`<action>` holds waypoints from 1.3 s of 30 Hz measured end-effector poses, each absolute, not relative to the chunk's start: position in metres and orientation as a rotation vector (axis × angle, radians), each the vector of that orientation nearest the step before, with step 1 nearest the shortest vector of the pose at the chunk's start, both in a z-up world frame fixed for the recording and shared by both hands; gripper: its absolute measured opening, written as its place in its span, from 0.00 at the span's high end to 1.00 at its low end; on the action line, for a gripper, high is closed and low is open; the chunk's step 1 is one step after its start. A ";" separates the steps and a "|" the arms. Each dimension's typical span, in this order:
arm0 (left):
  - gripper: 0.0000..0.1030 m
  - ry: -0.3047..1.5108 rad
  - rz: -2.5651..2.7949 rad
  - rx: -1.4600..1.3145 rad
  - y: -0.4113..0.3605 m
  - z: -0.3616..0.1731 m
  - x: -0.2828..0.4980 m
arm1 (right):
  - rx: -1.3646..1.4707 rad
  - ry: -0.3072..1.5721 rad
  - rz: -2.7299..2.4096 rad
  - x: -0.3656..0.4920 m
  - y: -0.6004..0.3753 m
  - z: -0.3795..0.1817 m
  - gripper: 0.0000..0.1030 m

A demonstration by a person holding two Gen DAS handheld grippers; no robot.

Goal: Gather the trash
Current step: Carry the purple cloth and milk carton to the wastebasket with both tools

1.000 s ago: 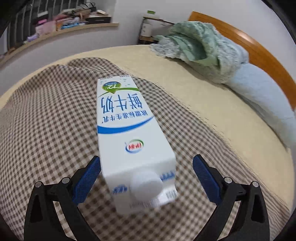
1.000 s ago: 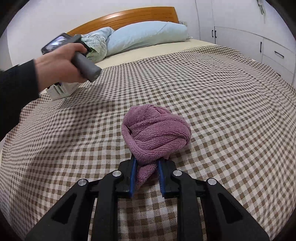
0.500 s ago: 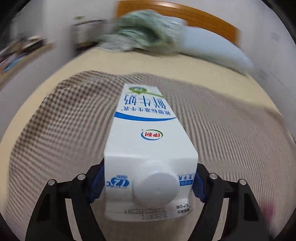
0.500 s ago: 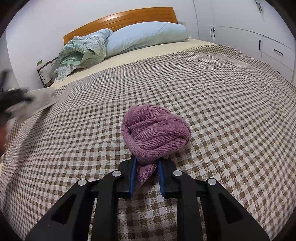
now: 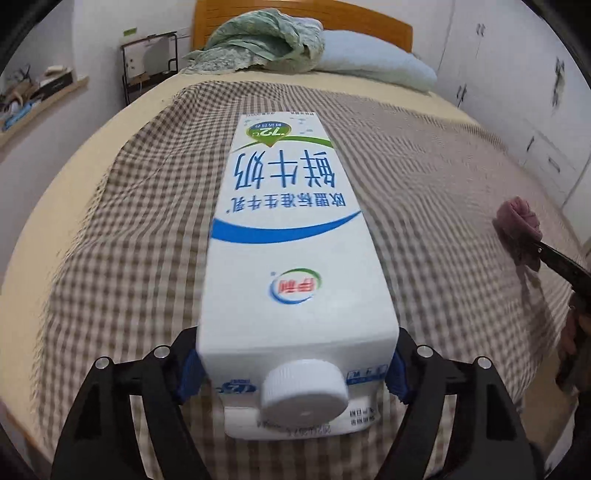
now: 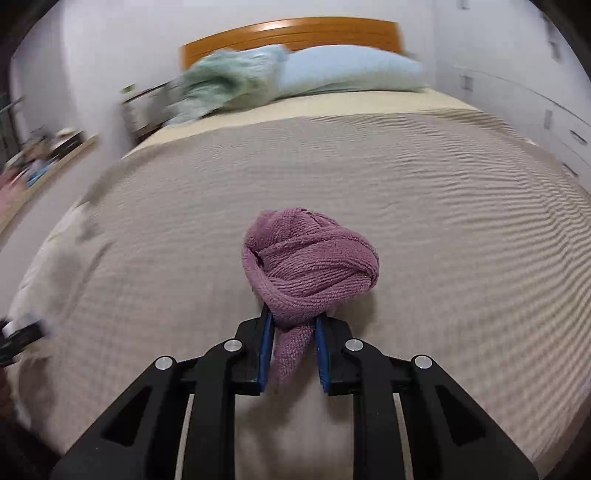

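Nearest the left camera, the left gripper (image 5: pixel 295 363) had its jaws clamped across the cap end of a white milk carton (image 5: pixel 291 258), the blue pads pressed against its two side walls just behind the white screw cap (image 5: pixel 304 393). The carton pointed away from the camera, clear of the checked bedspread (image 5: pixel 129 240). By the look of it the carton was empty trash: light, with stiff but crushable card walls and a slick printed skin. Gripping near the folded shoulder, where the card is stiffest, seemed the soundest place; a grip on the mid-panel would likely dent it and let it slip.

In the right camera, the right gripper (image 6: pixel 291 354) had its jaws drawn narrow on the loose tail of a knotted purple towel (image 6: pixel 310 266). The knot itself sat just ahead of the pads, apparently raised off the bedspread. Soft and limp, it would sag and swing, but cloth pinched this way rarely slides free. The same towel showed at the right edge of the left view, well apart from the carton.

Beyond lay bare yellow sheet, then a rumpled green quilt (image 5: pixel 266 40) and a pale blue pillow (image 5: pixel 373 62) against the wooden headboard (image 5: pixel 369 27). A cluttered shelf (image 5: pixel 37 96) ran along the left wall, cupboards along the right. No bin was in view, and nothing on the bed blocked either load.
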State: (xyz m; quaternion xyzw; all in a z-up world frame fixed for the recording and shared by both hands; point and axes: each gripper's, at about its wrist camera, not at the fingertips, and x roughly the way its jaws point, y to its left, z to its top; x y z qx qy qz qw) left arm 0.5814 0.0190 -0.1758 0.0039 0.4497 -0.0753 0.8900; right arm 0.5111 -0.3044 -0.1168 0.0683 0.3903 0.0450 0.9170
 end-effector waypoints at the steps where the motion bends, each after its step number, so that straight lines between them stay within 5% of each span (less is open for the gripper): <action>1: 0.24 0.934 -0.158 0.027 0.015 -0.175 0.576 | 0.135 0.808 0.115 0.504 -0.291 -0.116 0.81; 4: 0.14 0.916 -0.125 0.088 0.005 -0.178 0.575 | 0.133 0.820 0.179 0.486 -0.246 -0.114 0.81; 7: 0.31 0.908 -0.070 0.059 0.009 -0.179 0.580 | 0.147 0.809 0.205 0.473 -0.220 -0.104 0.81; 12: 0.32 0.870 -0.034 -0.039 0.029 -0.155 0.553 | 0.129 0.767 0.200 0.443 -0.219 -0.081 0.81; 24: 0.32 0.743 -0.386 -0.012 -0.079 -0.052 0.418 | 0.071 0.686 -0.101 0.278 -0.399 -0.027 0.80; 28: 0.32 0.806 -0.546 -0.002 -0.142 -0.058 0.391 | 0.113 0.804 -0.240 0.207 -0.474 -0.071 0.80; 34: 0.32 0.964 -0.668 0.136 -0.247 -0.099 0.356 | 0.209 1.117 -0.318 0.130 -0.530 -0.212 0.80; 39: 0.32 1.163 -0.843 0.375 -0.344 -0.147 0.325 | 0.374 1.171 -0.379 0.084 -0.565 -0.275 0.80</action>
